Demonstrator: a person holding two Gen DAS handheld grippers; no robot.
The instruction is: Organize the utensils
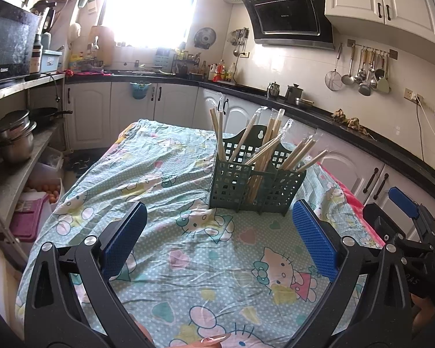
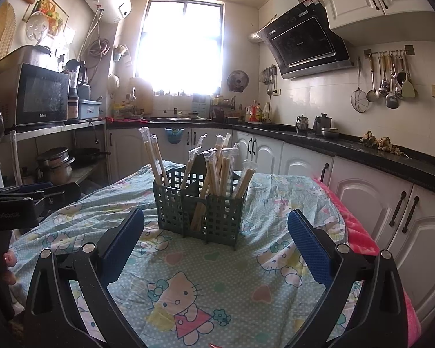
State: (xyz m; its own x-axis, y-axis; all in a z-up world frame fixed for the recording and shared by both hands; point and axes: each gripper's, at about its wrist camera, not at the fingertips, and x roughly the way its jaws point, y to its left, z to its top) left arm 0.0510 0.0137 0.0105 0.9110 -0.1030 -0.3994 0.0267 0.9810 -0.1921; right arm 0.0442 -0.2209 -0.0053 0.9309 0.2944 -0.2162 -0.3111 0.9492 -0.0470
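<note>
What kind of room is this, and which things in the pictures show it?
It looks like a home kitchen. A range hood hangs on the wall, ladles and strainers hang from a rail, and a microwave stands on a shelf. The green utensil basket sits on a cloth-covered table.

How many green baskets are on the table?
1. The green basket stands on the cartoon-cat tablecloth, full of wrapped chopsticks, ahead of both claws.

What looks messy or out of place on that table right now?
Little stands out. The wrapped chopsticks lean at mixed angles in the green basket, some crossing between compartments, and the cartoon tablecloth is wrinkled. Nothing is spilled or lying loose. Both tools, left and right, are open and empty.
</note>
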